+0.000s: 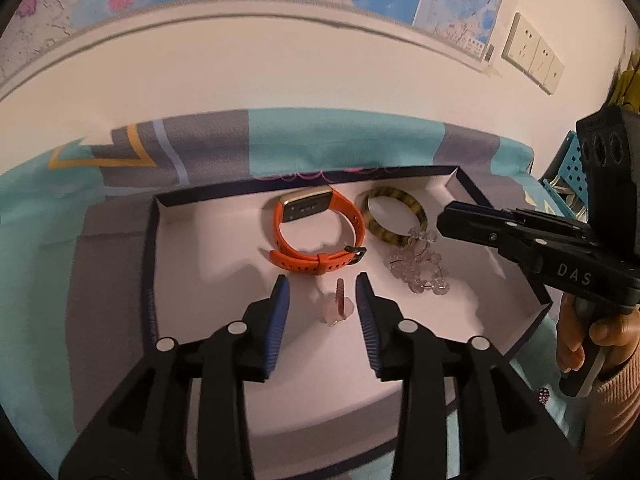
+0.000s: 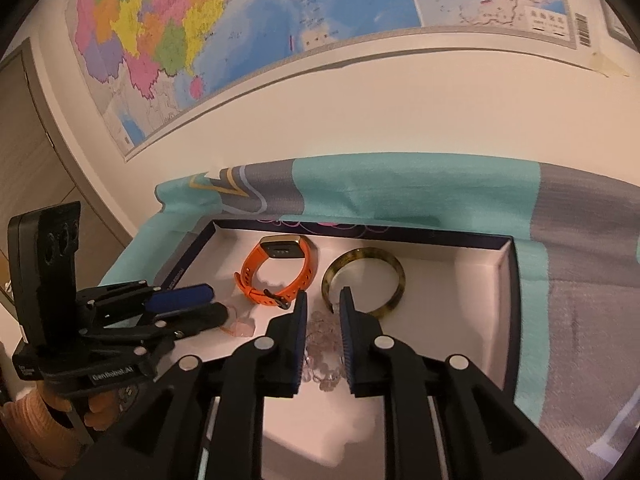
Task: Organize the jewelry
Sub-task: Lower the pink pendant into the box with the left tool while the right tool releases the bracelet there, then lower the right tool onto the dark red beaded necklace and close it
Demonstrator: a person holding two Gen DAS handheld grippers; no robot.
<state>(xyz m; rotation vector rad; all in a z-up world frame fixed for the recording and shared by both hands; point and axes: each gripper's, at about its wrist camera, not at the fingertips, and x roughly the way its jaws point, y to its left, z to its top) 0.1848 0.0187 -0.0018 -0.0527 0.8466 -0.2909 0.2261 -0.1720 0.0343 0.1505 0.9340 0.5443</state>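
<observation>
Holding the left gripper (image 1: 322,286) in the tray (image 1: 192,264), we are keeping its jaws apart around the pink hair clip (image 1: 338,306). We are hovering the right gripper (image 2: 323,300) above the clear bead bracelet (image 2: 324,354), jaws apart.

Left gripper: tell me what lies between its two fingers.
The small pink hair clip lies on the box floor between the open left gripper fingers, untouched, in the left wrist view.

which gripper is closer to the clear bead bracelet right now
Right. The right gripper is open with its fingers straddling the clear bead bracelet. The left gripper is open over the small pink hair clip, off to the bracelet's left in the box.
</observation>
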